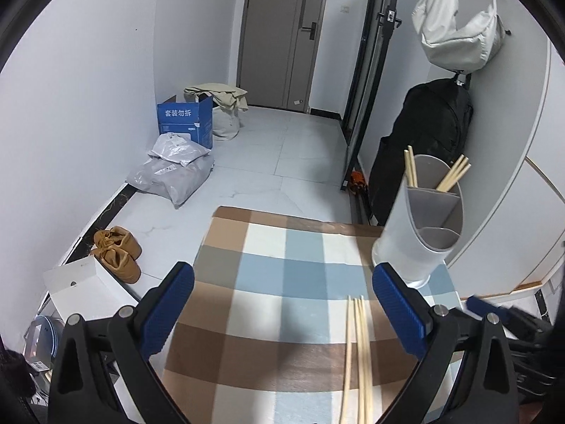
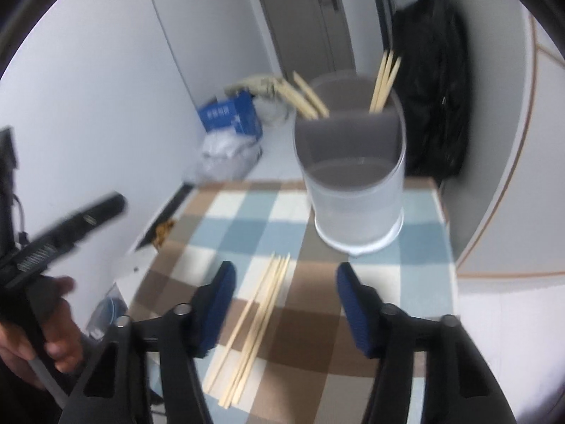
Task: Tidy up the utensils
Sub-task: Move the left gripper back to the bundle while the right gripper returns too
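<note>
A white utensil holder (image 1: 416, 226) with grey dividers stands on the checkered cloth (image 1: 282, 282); it also shows in the right wrist view (image 2: 356, 190). Wooden chopsticks (image 1: 453, 176) stick out of its back compartments. Several loose chopsticks (image 1: 358, 353) lie on the cloth, also seen in the right wrist view (image 2: 254, 321). My left gripper (image 1: 282, 304) is open and empty, hovering left of the loose chopsticks. My right gripper (image 2: 286, 304) is open and empty above the cloth, with the loose chopsticks between its fingers, toward the left one.
The left hand-held gripper (image 2: 63, 233) shows at the left of the right wrist view. On the floor lie brown shoes (image 1: 118, 251), grey parcels (image 1: 173, 169) and a blue box (image 1: 185, 120). A black bag (image 1: 423, 148) hangs by the curved white wall.
</note>
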`<state>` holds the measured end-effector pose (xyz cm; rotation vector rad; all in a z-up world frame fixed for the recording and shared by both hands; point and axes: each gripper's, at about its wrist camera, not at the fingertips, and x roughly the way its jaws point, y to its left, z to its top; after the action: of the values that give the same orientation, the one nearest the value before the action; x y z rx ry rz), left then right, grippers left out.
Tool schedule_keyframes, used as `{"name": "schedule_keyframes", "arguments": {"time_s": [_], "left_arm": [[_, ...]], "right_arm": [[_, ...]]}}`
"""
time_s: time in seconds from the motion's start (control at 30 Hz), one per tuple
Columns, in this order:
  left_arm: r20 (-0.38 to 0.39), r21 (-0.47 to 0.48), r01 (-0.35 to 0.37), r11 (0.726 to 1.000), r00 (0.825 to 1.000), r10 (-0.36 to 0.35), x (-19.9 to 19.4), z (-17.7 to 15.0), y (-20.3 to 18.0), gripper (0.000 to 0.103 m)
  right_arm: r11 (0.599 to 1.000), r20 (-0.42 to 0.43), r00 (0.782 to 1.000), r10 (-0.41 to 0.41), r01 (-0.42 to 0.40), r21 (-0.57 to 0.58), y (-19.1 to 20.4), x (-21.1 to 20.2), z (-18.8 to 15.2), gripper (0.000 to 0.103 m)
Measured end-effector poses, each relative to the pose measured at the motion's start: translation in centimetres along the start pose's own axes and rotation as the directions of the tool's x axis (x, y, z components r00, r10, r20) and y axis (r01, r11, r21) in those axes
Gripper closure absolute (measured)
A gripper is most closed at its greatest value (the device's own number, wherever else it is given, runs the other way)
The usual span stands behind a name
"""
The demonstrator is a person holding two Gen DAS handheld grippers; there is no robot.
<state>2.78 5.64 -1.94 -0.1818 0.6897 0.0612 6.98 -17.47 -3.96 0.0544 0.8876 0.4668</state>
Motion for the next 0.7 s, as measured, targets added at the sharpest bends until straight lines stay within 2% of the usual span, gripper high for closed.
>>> {"name": "schedule_keyframes", "arguments": {"time_s": [0.07,0.13,0.23,0.4,0.53,0.7], "left_arm": [[-0.006,-0.005,0.001,1.0,1.0,-0.001,0.0,-0.2,0.5,0.005],[-0.014,-0.004,0.0,1.0,1.0,0.0,0.1,-0.3,0.8,0.005],[-0.031,-0.015,-0.002,1.0,1.0,0.001,0.4,-0.2,1.6,0.005],[-0.051,-0.043,0.003,0.999,0.999,-0.006,1.1,0.0,3.1,0.005],[-0.06,-0.059,0.005,0.998,0.998,-0.008,1.2,0.2,4.0,0.005],[-0.083,-0.092,0.017,0.996,0.996,-0.025,1.6,0.4,4.9,0.005]], "right_arm": [[1.0,-0.05,0.999,-0.001,0.001,-0.004,0.0,1.5,-0.1,0.052],[1.0,-0.102,0.995,-0.011,0.009,-0.021,0.3,3.2,-0.1,0.064],[0.998,-0.17,0.985,-0.038,0.029,-0.054,0.9,6.0,-0.1,0.073],[0.994,-0.262,0.962,-0.076,0.053,-0.094,1.6,9.9,0.2,0.075],[0.992,-0.328,0.938,-0.111,0.086,-0.092,1.4,12.4,0.1,0.087],[0.989,-0.339,0.932,-0.127,0.095,-0.109,1.7,13.0,0.3,0.09]]}}
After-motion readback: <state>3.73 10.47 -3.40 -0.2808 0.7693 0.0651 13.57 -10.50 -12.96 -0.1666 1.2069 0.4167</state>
